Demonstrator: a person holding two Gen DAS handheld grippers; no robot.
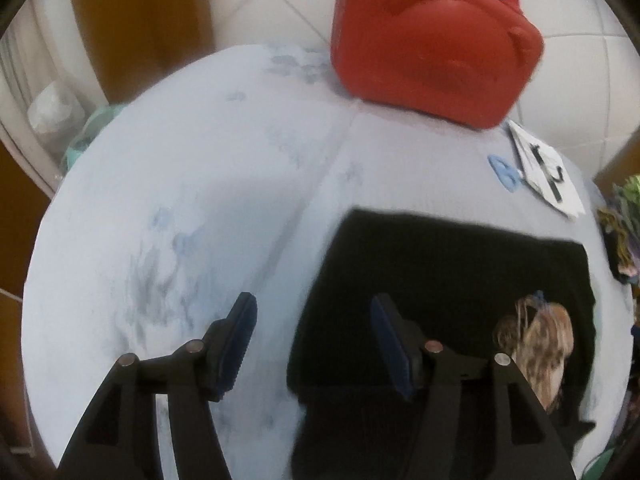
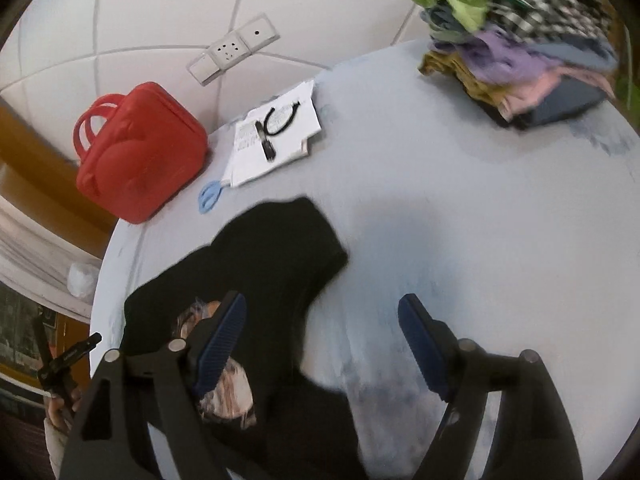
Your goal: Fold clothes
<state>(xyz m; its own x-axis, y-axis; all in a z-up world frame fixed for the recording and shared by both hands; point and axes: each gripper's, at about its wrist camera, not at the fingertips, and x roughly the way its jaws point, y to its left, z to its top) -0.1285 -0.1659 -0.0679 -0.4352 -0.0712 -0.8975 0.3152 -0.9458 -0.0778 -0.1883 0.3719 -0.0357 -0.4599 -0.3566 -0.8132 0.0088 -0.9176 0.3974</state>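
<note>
Left wrist view: left gripper [image 1: 314, 344] jaws apart, nothing between them. Black garment [image 1: 432, 280] lies flat at 4 o'clock, printed patch showing, on pale blue cloth [image 1: 180, 200]. Right gripper [image 2: 322, 344] wide, empty. Red bag [image 1: 432, 44] at 1 o'clock.

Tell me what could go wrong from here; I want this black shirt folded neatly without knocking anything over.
1. Both grippers, left gripper and right gripper, are open and hold nothing, so the black shirt lies loose and bunched; a fold may come out crooked.
2. The papers and blue clip lie near the shirt's far edge; a sweeping fold could drag them.
3. The clothes pile looks uneven and might topple if bumped.
</note>
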